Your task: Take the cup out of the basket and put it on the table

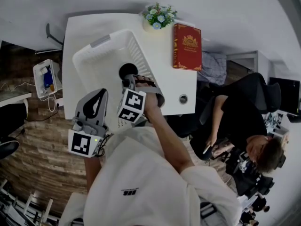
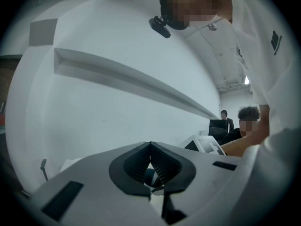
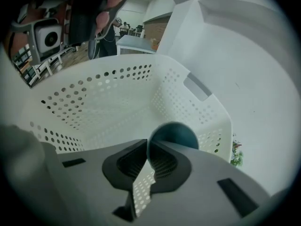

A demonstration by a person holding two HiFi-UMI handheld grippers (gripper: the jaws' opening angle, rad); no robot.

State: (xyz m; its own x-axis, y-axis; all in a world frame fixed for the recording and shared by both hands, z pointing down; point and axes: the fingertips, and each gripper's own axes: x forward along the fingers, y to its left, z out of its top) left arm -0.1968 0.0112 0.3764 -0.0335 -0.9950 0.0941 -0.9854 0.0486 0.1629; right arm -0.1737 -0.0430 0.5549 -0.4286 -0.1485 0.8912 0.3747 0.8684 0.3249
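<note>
A dark teal cup sits inside the white perforated basket, close to its right wall. My right gripper reaches in from the near side and is shut on the cup's wall. In the right gripper view the cup shows just past the closed tips of that gripper, with the basket spread out behind it. My left gripper hangs over the basket's near left corner, shut and holding nothing. In its own view the left gripper points up at a white wall.
The basket stands on a white table. A red book, a pot of flowers and a small round object lie to its right. A seated person is right of the table, a small cart to the left.
</note>
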